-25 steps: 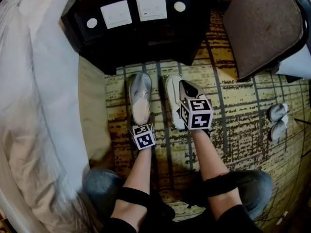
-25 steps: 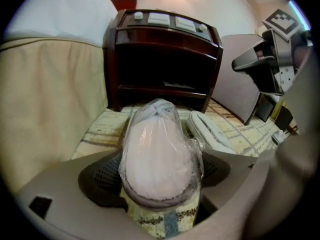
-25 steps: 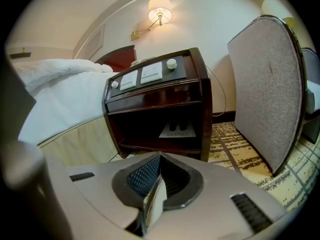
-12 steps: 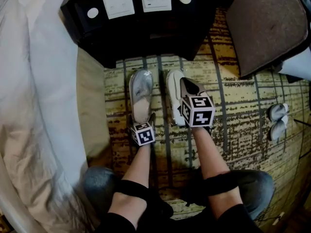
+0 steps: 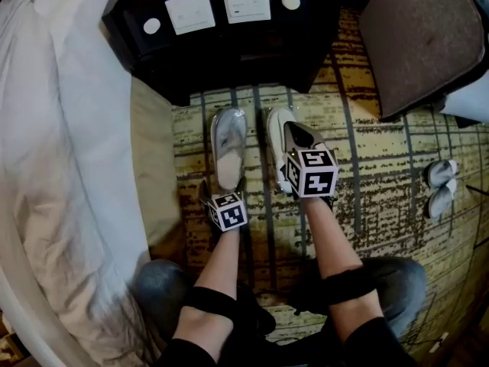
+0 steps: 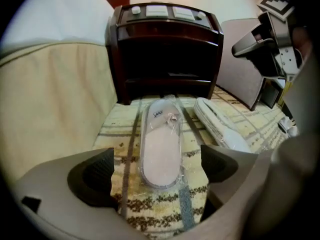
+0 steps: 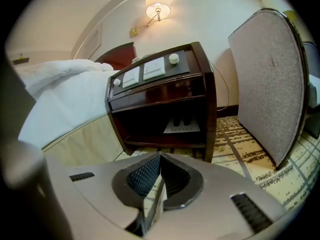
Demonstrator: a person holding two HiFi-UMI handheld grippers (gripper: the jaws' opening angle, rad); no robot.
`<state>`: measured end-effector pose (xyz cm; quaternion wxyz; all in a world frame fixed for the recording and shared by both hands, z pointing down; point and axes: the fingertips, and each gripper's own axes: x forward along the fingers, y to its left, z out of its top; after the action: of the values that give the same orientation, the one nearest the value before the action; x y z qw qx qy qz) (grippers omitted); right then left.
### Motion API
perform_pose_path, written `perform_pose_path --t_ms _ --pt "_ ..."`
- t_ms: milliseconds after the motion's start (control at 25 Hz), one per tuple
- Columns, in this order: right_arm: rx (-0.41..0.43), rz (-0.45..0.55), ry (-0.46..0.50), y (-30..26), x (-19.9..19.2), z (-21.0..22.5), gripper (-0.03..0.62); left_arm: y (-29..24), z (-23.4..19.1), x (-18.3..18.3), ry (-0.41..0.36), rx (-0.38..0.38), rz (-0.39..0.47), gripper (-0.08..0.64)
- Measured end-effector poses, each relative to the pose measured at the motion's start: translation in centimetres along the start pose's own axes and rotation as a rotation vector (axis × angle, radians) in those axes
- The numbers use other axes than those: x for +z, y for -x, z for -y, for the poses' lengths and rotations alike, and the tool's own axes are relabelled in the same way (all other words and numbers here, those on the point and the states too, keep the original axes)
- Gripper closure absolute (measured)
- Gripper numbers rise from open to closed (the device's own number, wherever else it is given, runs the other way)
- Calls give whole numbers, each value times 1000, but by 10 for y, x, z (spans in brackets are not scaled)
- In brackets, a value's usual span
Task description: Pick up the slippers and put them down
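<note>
Two white slippers lie on the patterned carpet in front of the nightstand. The left slipper [image 5: 228,147] [image 6: 161,146] lies flat, toe towards the nightstand. My left gripper [image 5: 221,189] [image 6: 157,170] hovers at its heel with the jaws opening; the heel lies just ahead of the gap, and the pads do not touch it. The right slipper [image 5: 276,139] [image 6: 220,126] lies beside it. My right gripper [image 5: 293,146] [image 7: 155,184] is over its heel end, shut on a thin white edge that looks like part of that slipper.
A dark wooden nightstand [image 5: 229,48] with switch plates on top stands just beyond the slippers. The bed [image 5: 69,128] runs along the left. A padded brown chair [image 5: 416,37] stands at the right. Another pair of slippers [image 5: 439,186] lies at the far right.
The left gripper's jaws have spread wider at the left slipper's heel, and the slipper stays on the carpet. The right gripper has kept still.
</note>
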<state>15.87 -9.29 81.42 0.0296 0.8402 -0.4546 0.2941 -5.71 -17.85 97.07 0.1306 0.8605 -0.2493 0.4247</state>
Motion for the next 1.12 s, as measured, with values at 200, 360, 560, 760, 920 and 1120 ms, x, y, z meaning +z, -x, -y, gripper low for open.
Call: perform_pose_path --t_ms 200,360,560,760,920,1120 --pt "36 -65 -9 44 34 -26 586 79 0 40 -33 10 -18 124" --pt "47 -110 -10 98 79 -47 586 159 7 84 -49 -9 -16 309" --pt "60 -142 3 171 154 -78 586 267 5 153 -39 -25 -1 493" --pt "64 -158 7 253 236 -113 586 387 4 231 -63 -62 42 558" --pt "76 -155 27 317 298 -136 586 479 16 294 -102 -121 95 558" --pt "83 -174 29 396 343 -166 586 587 22 336 -122 -193 116 558"
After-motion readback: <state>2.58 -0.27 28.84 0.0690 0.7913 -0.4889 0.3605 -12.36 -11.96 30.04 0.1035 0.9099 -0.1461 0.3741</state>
